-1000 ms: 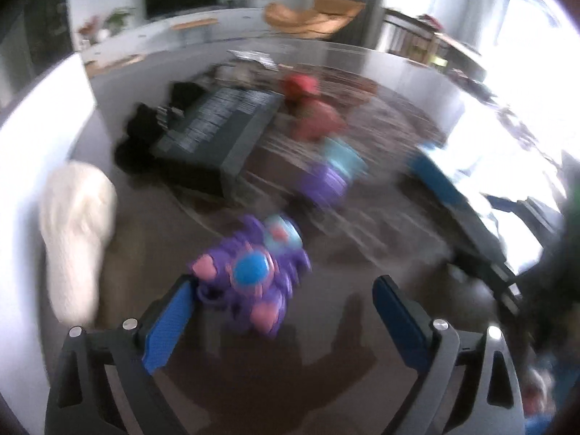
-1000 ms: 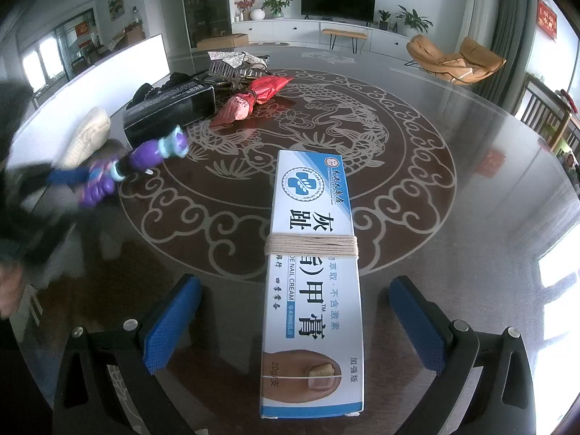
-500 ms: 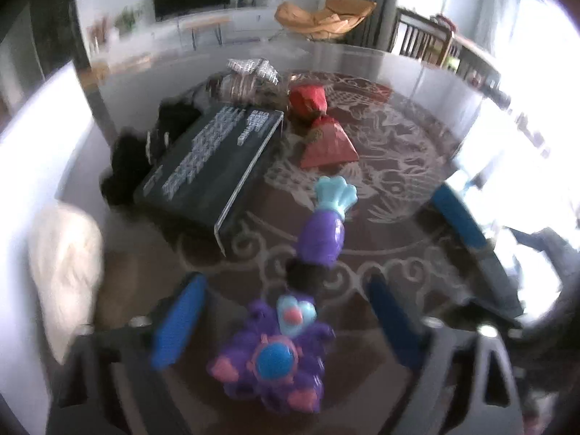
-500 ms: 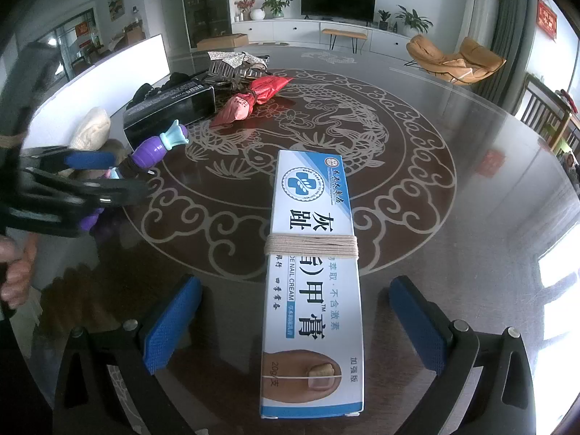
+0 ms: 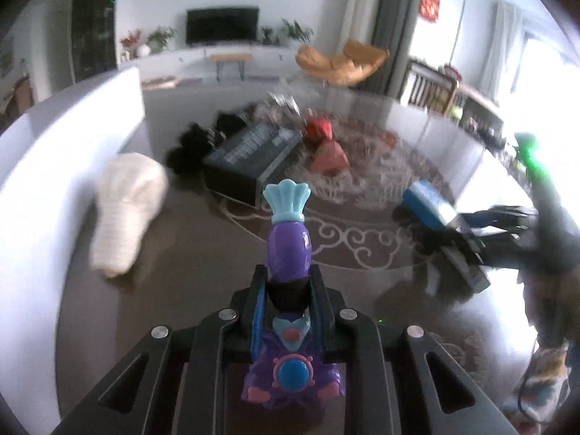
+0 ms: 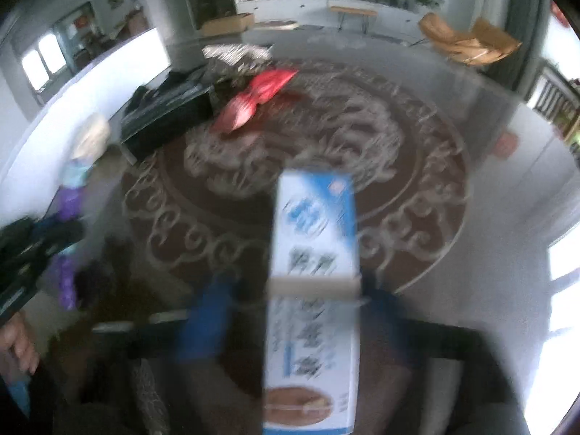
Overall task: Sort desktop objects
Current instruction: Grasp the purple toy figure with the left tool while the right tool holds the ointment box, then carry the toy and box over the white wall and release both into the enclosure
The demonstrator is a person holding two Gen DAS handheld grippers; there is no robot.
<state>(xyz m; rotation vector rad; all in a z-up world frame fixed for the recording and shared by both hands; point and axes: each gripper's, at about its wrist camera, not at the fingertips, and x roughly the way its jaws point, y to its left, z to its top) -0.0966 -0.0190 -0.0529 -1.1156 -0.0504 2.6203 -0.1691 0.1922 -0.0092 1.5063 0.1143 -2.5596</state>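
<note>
A purple toy (image 5: 290, 250) with a pale blue crown and a blue button stands out forward from my left gripper (image 5: 288, 279). Its jaws are closing and the pads press on the toy's black neck. The same toy (image 6: 69, 199) and left gripper (image 6: 36, 239) show at the left edge of the right wrist view. A long white and blue box (image 6: 315, 224) tied with string lies between the fingers of my right gripper (image 6: 301, 301). These jaws are closing; the picture is blurred, with a dark gap left of the box. In the left wrist view the box (image 5: 426, 204) shows far right.
On the round patterned table (image 6: 417, 181) lie a black box (image 5: 250, 152), red packets (image 5: 328, 156), a cream knitted piece (image 5: 123, 206), black clumps (image 5: 195, 141) and a silvery packet (image 6: 235, 52). A white panel (image 5: 72, 137) runs along the left. A hand (image 6: 18, 348) shows at lower left.
The left jaws closed from wide open onto the purple toy, which now points forward between them. The right jaws came in toward the box, and that view has turned blurred.
</note>
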